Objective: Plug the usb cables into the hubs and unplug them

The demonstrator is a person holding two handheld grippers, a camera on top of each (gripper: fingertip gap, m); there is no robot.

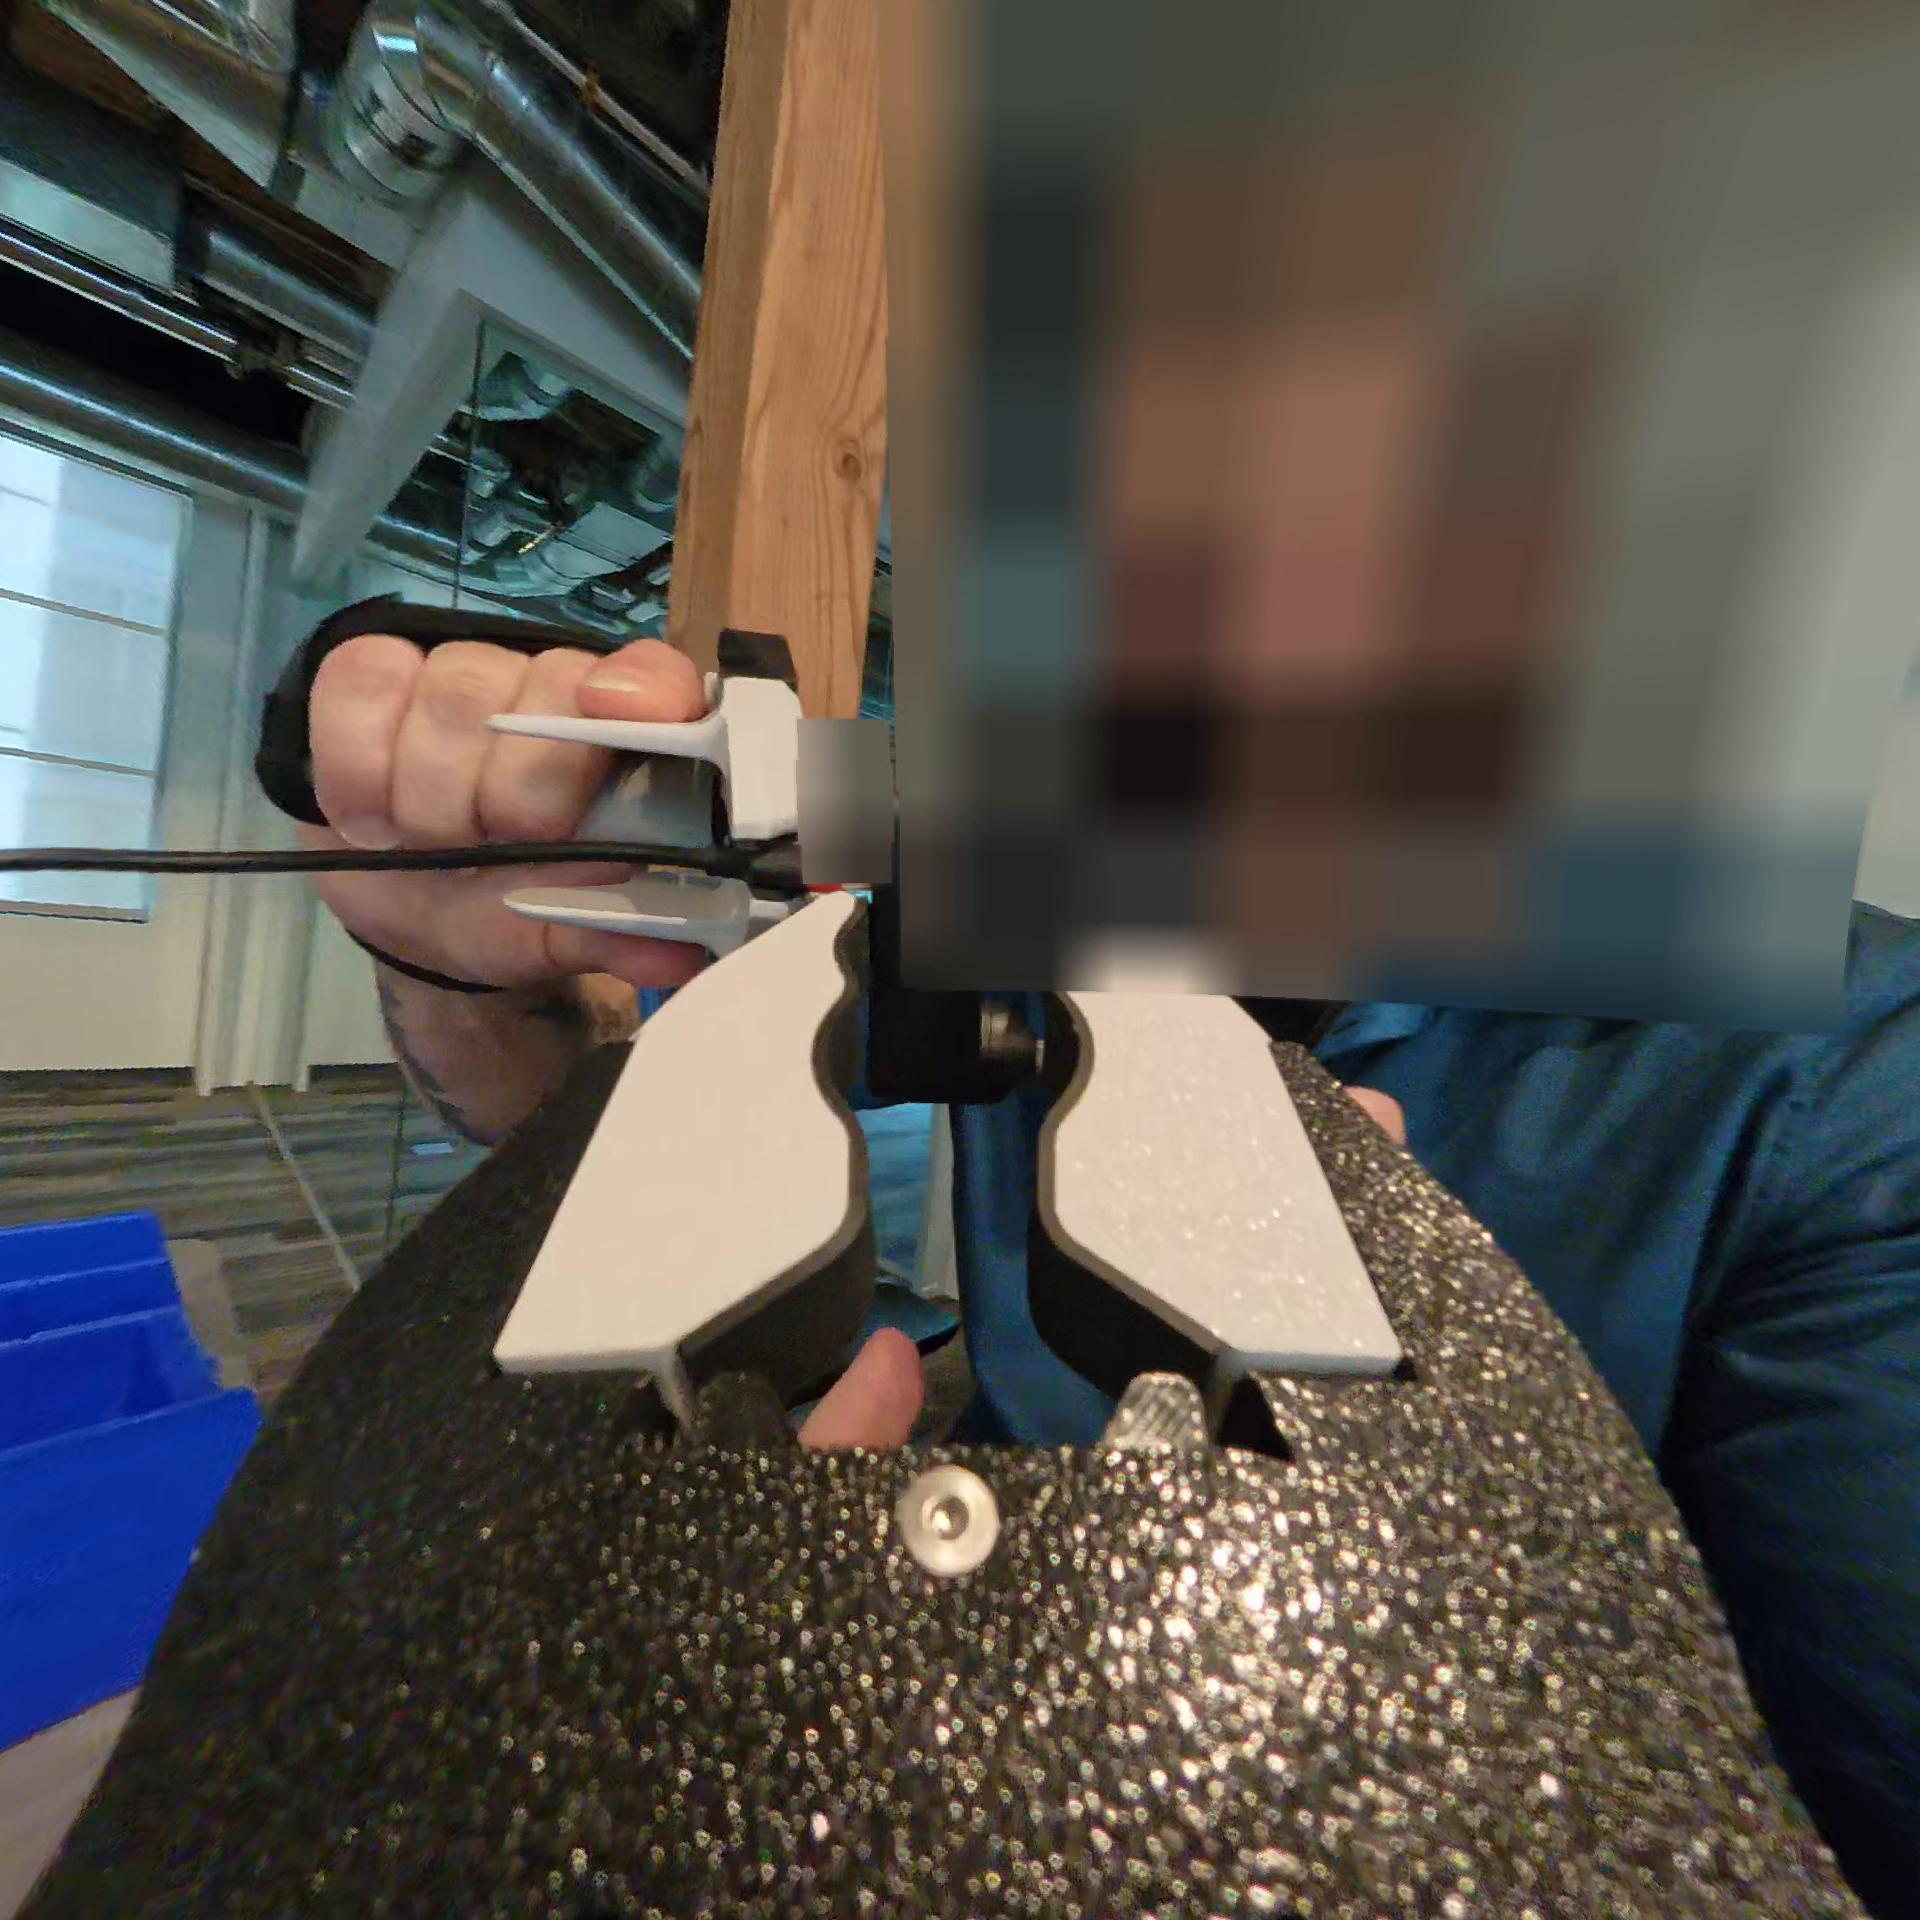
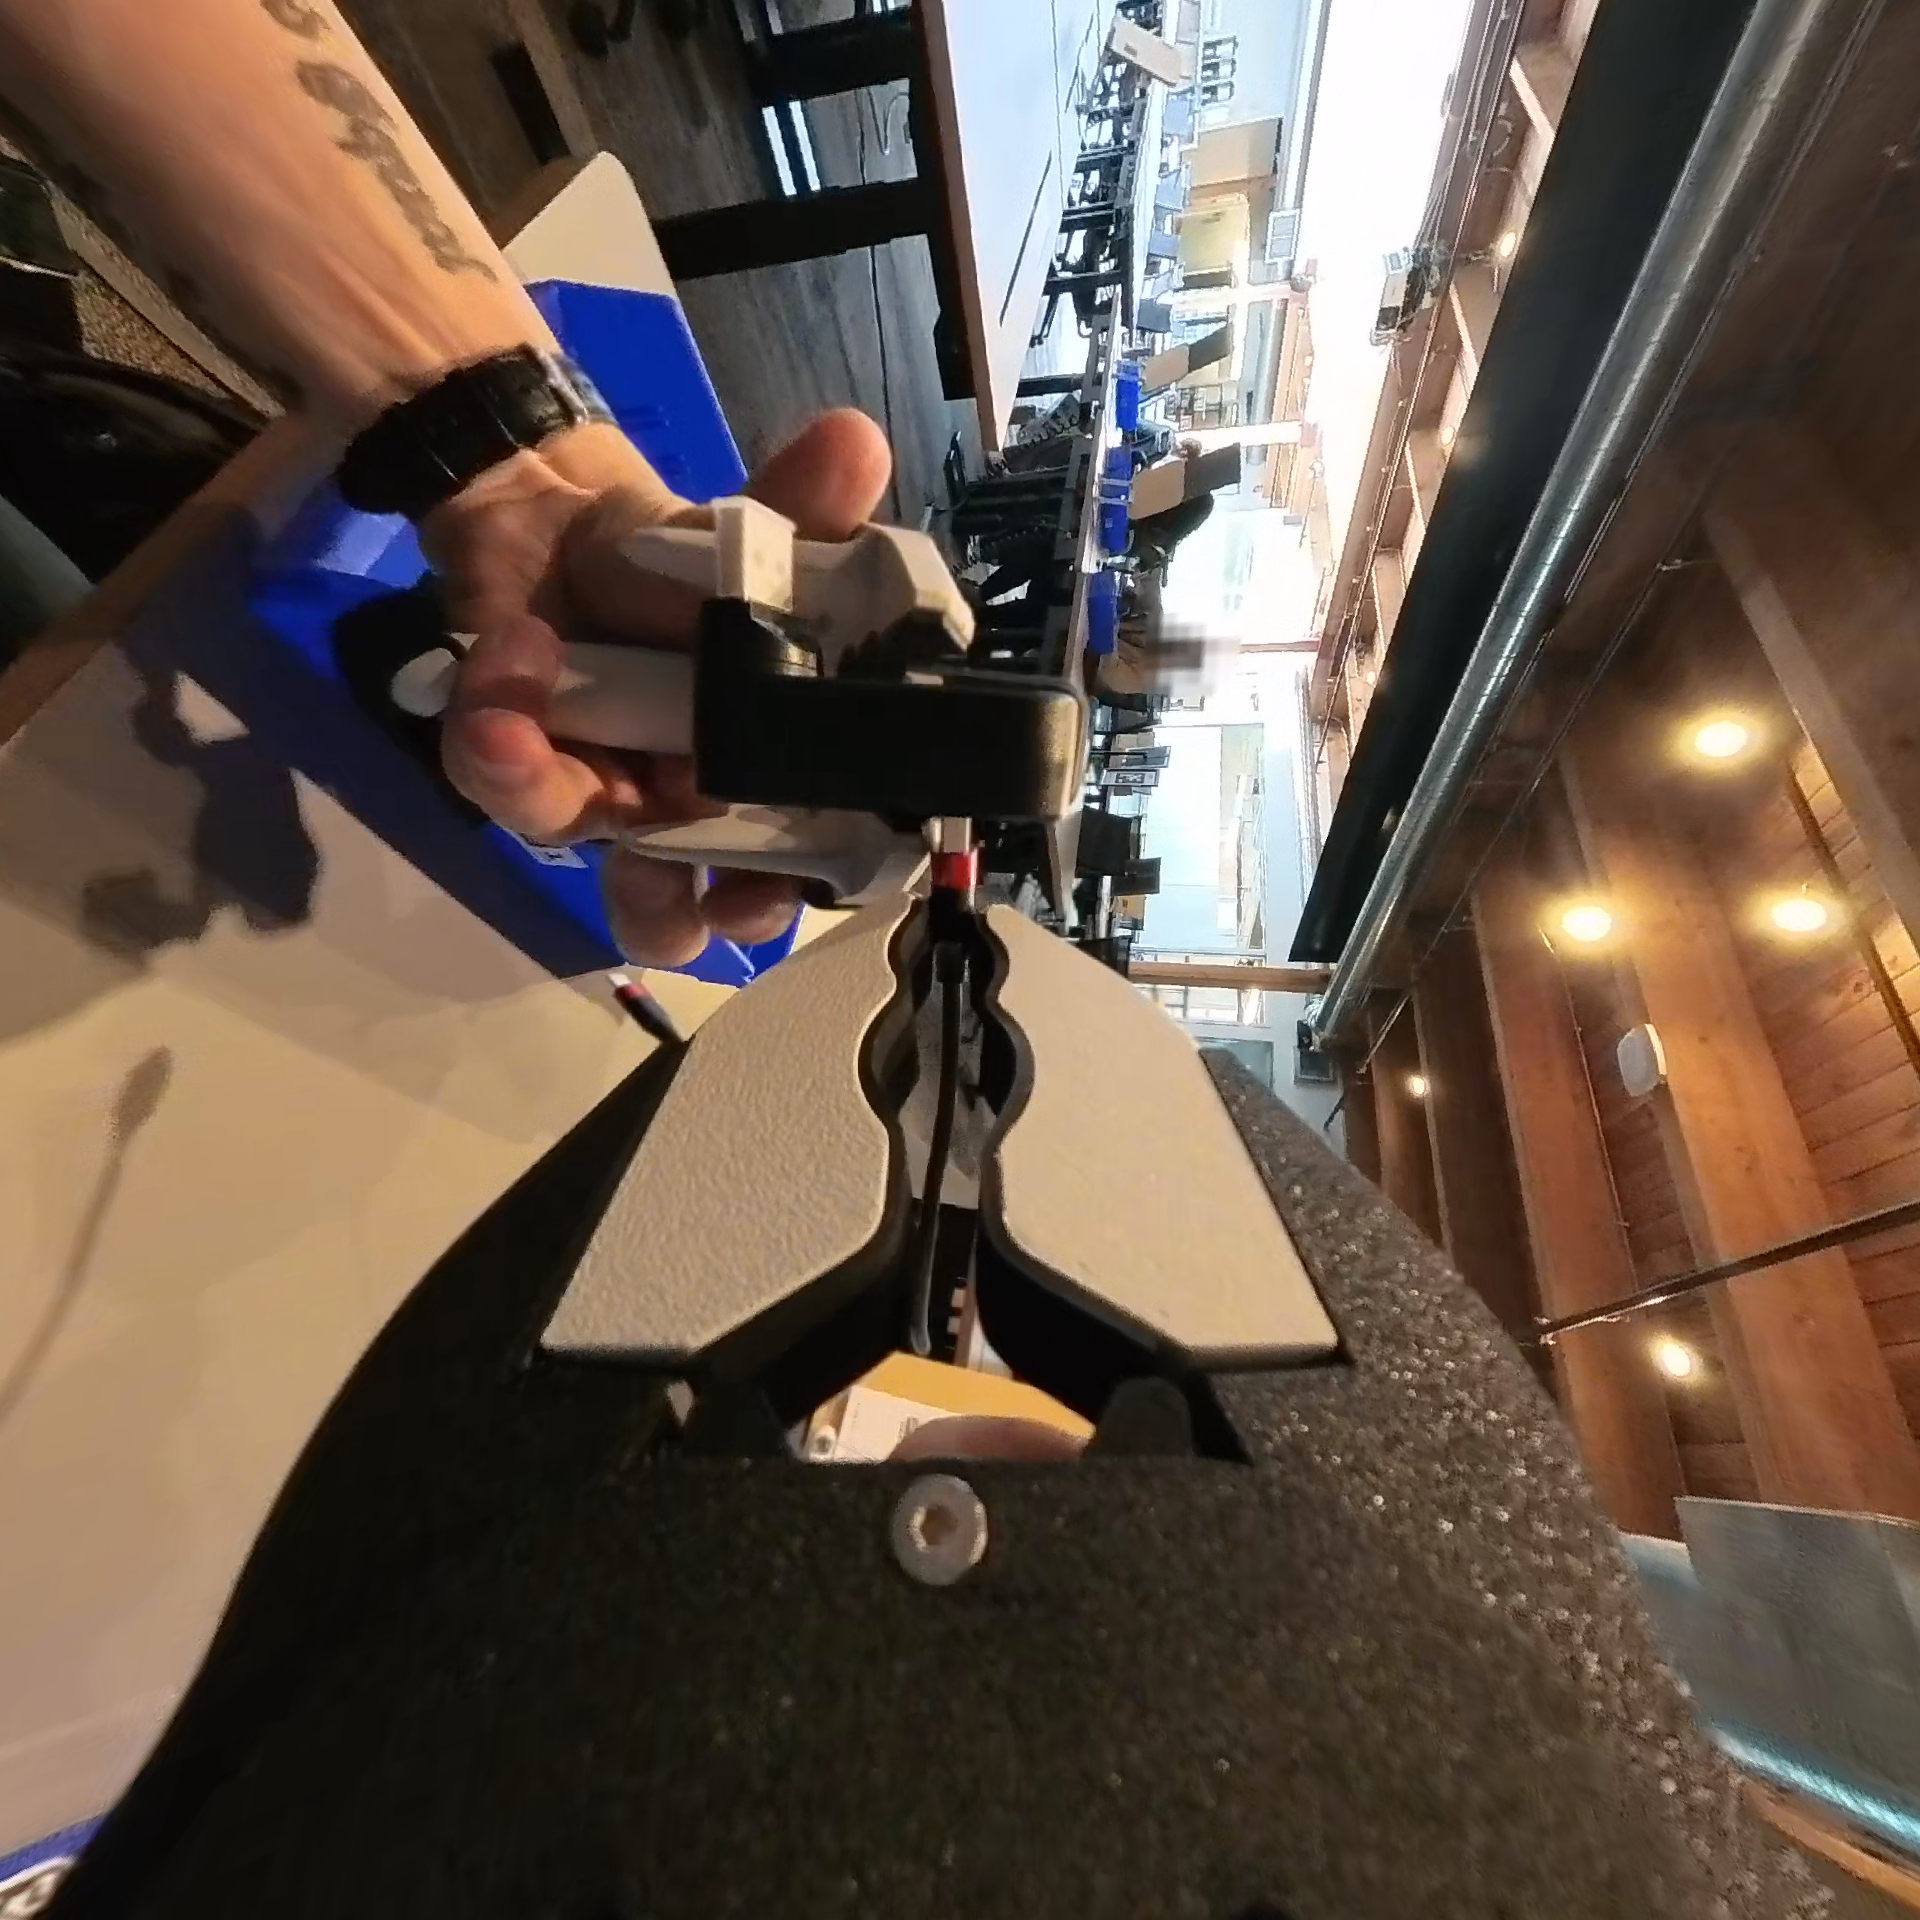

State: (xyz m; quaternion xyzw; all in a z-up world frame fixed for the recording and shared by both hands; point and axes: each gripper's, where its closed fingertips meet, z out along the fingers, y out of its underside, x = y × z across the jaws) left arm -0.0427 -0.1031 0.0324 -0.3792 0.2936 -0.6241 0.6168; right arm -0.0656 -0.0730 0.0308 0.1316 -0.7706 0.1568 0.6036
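Note:
My right gripper (image 2: pixel 948 920) is shut on a black USB cable (image 2: pixel 940 1122) just behind its red and silver plug (image 2: pixel 951 857). The plug's tip meets the edge of a black hub (image 2: pixel 883 727). My left gripper (image 1: pixel 956 1003) is shut on that hub (image 1: pixel 920 1039), which shows end-on between the white fingers. In the left wrist view the cable (image 1: pixel 364 858) runs in from the left to the plug (image 1: pixel 774 868), beside the hand (image 1: pixel 436 790) that holds the right gripper. Both are held in the air above the table.
A second loose cable end (image 2: pixel 644 1003) lies on the white table (image 2: pixel 260 1091). A blue bin (image 2: pixel 623 343) stands behind it and also shows in the left wrist view (image 1: pixel 83 1455). A wooden post (image 1: pixel 790 364) rises behind. A person's blue sleeve (image 1: pixel 1662 1247) is close at the right. My two grippers' fingertips are within a few centimetres of each other.

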